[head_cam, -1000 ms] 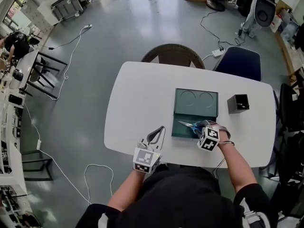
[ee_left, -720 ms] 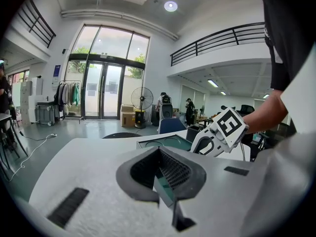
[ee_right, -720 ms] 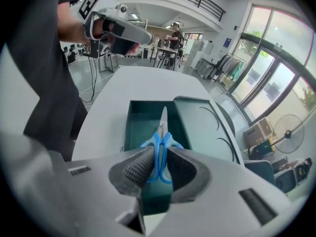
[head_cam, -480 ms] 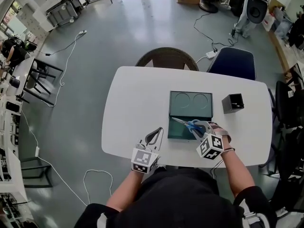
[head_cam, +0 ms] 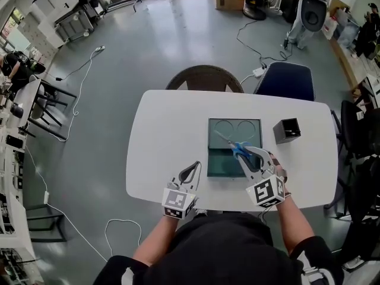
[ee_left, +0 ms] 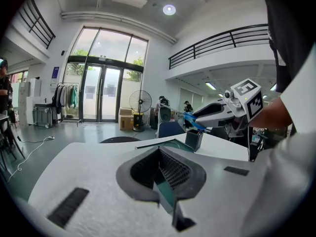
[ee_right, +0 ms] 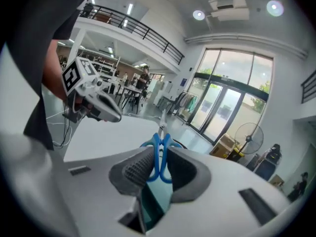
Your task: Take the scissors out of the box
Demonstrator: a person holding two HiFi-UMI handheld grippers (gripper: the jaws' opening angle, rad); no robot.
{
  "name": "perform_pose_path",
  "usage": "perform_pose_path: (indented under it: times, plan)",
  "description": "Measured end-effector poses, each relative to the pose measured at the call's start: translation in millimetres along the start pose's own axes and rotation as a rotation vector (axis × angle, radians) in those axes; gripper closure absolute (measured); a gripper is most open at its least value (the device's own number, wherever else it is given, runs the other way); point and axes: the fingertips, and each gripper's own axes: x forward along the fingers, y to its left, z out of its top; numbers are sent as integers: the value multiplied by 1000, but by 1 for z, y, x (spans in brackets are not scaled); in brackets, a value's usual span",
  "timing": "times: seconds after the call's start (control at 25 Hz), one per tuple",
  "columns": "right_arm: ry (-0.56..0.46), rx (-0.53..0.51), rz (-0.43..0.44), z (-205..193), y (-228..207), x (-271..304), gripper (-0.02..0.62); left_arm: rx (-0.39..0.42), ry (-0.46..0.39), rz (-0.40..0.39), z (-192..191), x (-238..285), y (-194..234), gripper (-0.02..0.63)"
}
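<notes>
Blue-handled scissors [head_cam: 238, 149] hang in the air over the open dark green box [head_cam: 221, 165] on the white table [head_cam: 166, 135]. My right gripper [head_cam: 243, 154] is shut on their handles, and the blades point away towards the box lid. In the right gripper view the scissors [ee_right: 157, 157] stand upright between the pads, held by the right gripper [ee_right: 159, 154]. My left gripper [head_cam: 196, 166] rests near the table's front edge, left of the box, shut with nothing in it. The left gripper view shows the left gripper [ee_left: 158, 154], with the right gripper [ee_left: 210, 116] and the scissors [ee_left: 190, 120] raised beyond it.
A small black square holder [head_cam: 287, 129] stands on the table right of the box. A brown wicker chair [head_cam: 205, 78] and a blue chair [head_cam: 285, 80] sit at the far side. Cables lie on the grey floor [head_cam: 107, 70] around the table.
My right gripper has risen with the scissors, lifting them from inside the box into the air, and tilted nearer to level. The left gripper has stayed put.
</notes>
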Motion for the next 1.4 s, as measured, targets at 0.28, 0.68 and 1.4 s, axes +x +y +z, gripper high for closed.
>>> perform_pose_path:
  times: [0.28,0.68,1.4]
  plan:
    - [-184,190,-100,39,-20,-25,505,10,-17,-11,10,-2,-6,598]
    - [-320,395,-193,53,-33,-59,505,16,-52,-24,26,-4,-14,598]
    - [-476,500,-437,48,-68,-108,505,26,-82,-29,46,2,-23,598]
